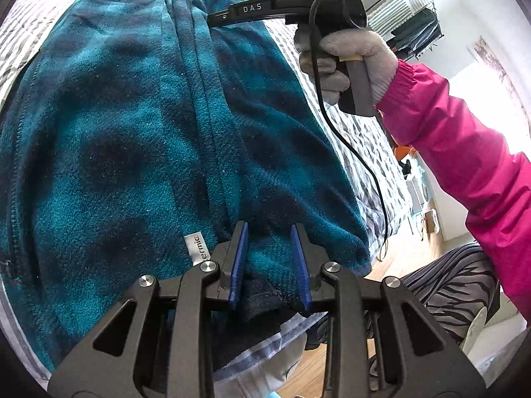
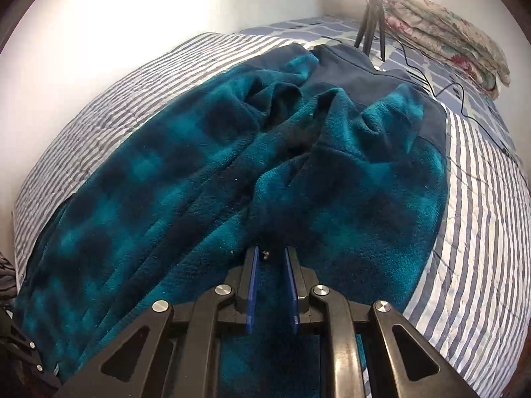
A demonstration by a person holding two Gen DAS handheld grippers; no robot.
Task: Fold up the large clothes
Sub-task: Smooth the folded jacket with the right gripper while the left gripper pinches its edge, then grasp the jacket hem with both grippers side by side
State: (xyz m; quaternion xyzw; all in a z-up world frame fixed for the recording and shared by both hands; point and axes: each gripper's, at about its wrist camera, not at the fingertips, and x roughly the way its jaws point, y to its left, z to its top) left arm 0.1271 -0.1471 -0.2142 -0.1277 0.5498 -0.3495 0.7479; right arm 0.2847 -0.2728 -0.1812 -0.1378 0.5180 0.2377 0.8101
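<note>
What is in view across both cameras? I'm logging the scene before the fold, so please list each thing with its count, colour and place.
Fleece jacket: one, teal and dark navy plaid, spread on the bed, fills both views.
Label: one, white, on the jacket by the left gripper.
Bedspread: one, grey-and-white striped, under the jacket.
Tripod: one, black, on the bed beyond the jacket.
Quilt: one, floral, folded at the far right of the bed.
Cable: one, black, across the bedspread.
Clothes rack: one, black, by the far wall.
Left gripper: black, blue pads, jaws apart around the jacket's hem.
Right gripper: black, blue pads, jaws apart around fleece.
Right hand: white glove, pink sleeve, on its gripper's handle.
</note>
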